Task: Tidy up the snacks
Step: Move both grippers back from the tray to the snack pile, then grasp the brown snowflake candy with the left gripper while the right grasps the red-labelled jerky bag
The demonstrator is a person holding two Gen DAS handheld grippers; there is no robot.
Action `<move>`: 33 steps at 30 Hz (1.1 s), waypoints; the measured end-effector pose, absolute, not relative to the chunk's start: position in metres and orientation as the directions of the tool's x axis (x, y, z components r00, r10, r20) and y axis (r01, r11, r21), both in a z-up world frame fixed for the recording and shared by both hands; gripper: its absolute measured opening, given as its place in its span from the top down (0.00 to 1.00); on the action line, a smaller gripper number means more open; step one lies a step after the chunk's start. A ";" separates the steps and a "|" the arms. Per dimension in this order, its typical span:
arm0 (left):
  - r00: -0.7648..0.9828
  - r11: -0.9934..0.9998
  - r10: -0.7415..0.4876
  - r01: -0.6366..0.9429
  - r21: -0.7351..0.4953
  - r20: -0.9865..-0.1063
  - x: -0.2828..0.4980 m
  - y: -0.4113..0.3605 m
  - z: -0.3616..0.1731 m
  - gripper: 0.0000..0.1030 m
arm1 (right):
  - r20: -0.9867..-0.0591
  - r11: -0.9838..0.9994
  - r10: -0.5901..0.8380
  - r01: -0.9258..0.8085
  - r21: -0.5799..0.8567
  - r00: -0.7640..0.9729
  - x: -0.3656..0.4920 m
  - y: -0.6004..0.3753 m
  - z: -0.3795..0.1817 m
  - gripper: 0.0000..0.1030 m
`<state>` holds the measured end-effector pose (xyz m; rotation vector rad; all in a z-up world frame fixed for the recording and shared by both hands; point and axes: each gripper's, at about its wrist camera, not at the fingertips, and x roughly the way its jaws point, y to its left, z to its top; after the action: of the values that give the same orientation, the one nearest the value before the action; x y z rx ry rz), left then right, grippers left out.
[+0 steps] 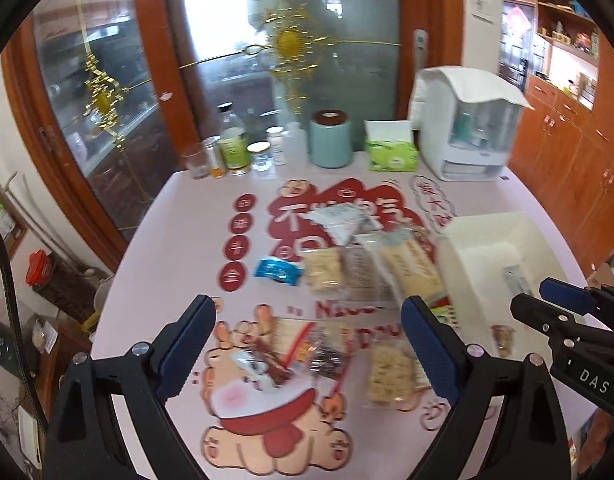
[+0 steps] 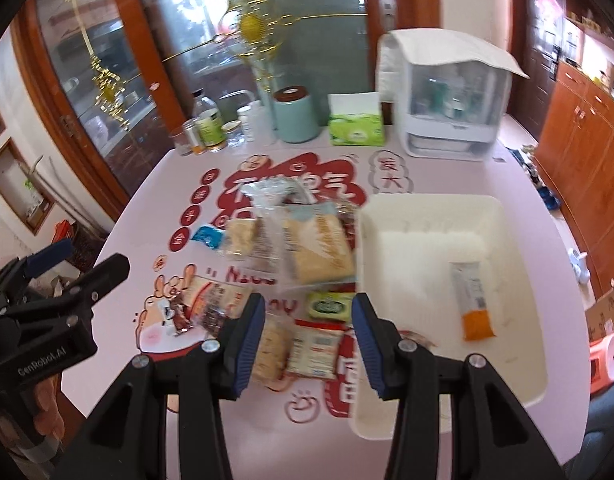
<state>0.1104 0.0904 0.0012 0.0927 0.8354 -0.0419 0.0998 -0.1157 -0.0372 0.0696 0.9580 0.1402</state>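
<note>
Holding one orange-ended snack bar (image 2: 473, 300), white bin (image 2: 519, 392) sits beside loose packets; both claws released, empty

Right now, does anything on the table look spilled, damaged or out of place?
Nothing looks spilled or broken. The snack packets lie in a loose, overlapping heap on the pink table beside the white bin, which holds only one orange-ended packet. Both tools, left and right, are open and empty.
</note>
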 end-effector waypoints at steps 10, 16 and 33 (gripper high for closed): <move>0.640 0.998 0.068 -0.032 0.061 -0.766 0.132 0.164 -0.019 0.09 | -0.807 0.974 0.206 -0.199 0.112 0.554 0.127 -0.041 -0.048 0.56; 0.540 0.993 0.078 -0.117 0.017 -0.838 0.151 0.200 -0.064 0.09 | -0.838 0.961 0.220 -0.258 0.100 0.499 0.147 -0.011 -0.080 0.55; 0.170 0.955 -0.016 -0.291 -0.066 -0.985 0.189 0.214 -0.227 0.12 | -0.947 0.867 0.251 -0.481 0.127 0.202 0.190 0.032 -0.217 0.55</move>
<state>0.1893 0.2135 -0.2269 -0.2622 1.3910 0.1982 0.1897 0.0321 -0.2170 -0.2137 1.2699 0.5164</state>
